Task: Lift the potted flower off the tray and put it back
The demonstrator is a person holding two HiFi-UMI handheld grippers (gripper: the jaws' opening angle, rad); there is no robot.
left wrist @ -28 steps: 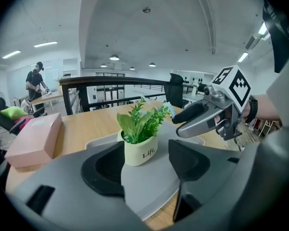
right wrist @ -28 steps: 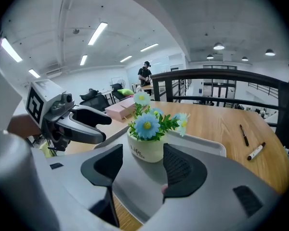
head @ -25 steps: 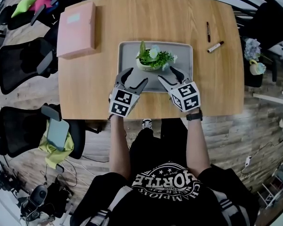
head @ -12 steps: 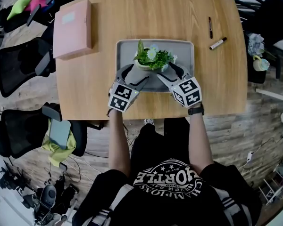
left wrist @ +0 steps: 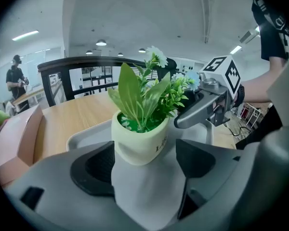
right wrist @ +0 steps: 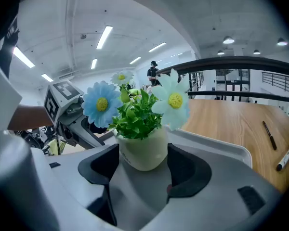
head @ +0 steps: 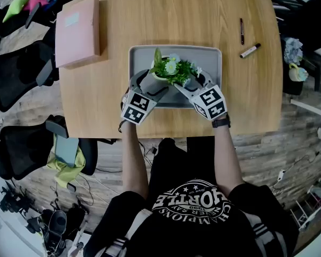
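Potted flower (head: 170,69) stood upright on the grey tray (head: 214,63), left of its centre, in the middle of the wooden table (head: 176,15). Left gripper (head: 150,83) and right gripper (head: 193,82) had advanced from the tray's near edge, where a second earlier they lay short of the plant, and now flanked it from the person's side. Both sets of jaws had just been opening. In the left gripper view the jaws stood wide apart and released, with the cream pot (left wrist: 139,141) between them, close to the pad (left wrist: 94,167) at that view's left and clear of the one at its right. In the right gripper view the jaws were likewise parted, the pot sitting between the two dark pads (right wrist: 188,170), each just beside its wall, with no squeeze on it evident. The plant rested on the tray floor in the same spot as before. Pink box (head: 77,32) at the table's far left, marker (head: 250,51) and pen (head: 242,31) at its far right, lay well apart from the tray, unchanged
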